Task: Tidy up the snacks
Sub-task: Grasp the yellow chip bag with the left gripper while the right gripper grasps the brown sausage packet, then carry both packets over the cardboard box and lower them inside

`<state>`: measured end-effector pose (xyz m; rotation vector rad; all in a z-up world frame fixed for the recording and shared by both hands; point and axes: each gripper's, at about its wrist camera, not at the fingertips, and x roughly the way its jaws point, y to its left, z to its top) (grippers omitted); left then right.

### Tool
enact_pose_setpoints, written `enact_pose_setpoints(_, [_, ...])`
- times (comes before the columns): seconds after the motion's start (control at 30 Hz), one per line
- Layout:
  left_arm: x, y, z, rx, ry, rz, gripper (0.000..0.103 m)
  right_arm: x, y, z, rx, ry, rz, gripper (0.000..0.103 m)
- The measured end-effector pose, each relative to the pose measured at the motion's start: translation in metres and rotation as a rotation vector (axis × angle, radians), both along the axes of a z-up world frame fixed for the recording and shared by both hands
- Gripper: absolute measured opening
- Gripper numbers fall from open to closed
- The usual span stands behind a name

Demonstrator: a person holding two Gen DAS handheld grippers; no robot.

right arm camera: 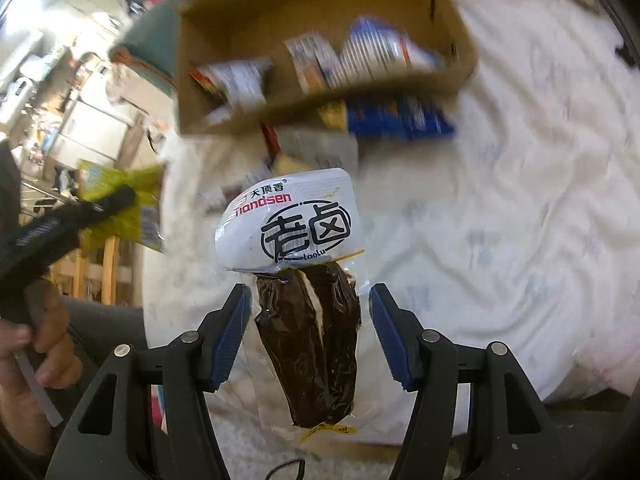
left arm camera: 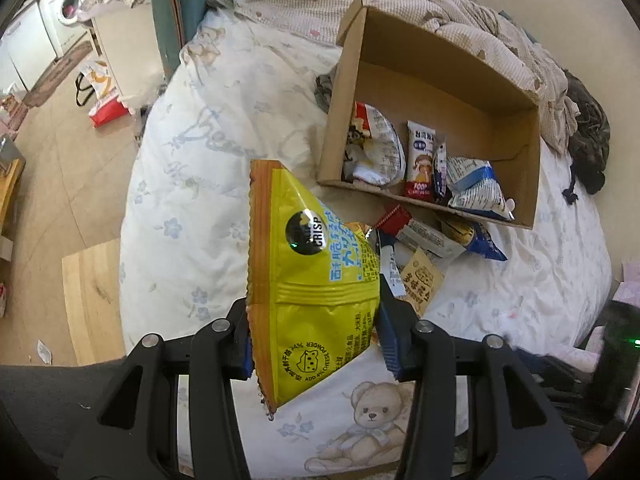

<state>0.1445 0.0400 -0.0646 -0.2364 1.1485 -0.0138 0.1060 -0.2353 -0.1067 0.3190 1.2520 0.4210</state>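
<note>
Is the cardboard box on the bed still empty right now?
No. In the left wrist view the cardboard box already holds several snack packets, including a red-and-white packet standing against the near wall.
</note>
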Motion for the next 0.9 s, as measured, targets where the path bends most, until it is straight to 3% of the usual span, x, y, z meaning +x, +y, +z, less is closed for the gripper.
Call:
enact_pose_setpoints(0.13, [0.0,0.0,0.005,0.024,-0.042,0.012,0.043,0.0,0.001,0.022,0.061,-0.092,-0.014,0.063])
enact_pose_setpoints(0.6, [-0.003,-0.016,0.023,0.09,-0.16,-0.024,0.043,0.008,-0.003,0.049,0.194,-0.184,-0.061,0.063])
enact_pose_setpoints(0.9, [0.007,-0.028,0.06,0.095,-0.261,-0.061,0.043,0.036,-0.01,0.065,0.226,-0.231,-0.107,0.063])
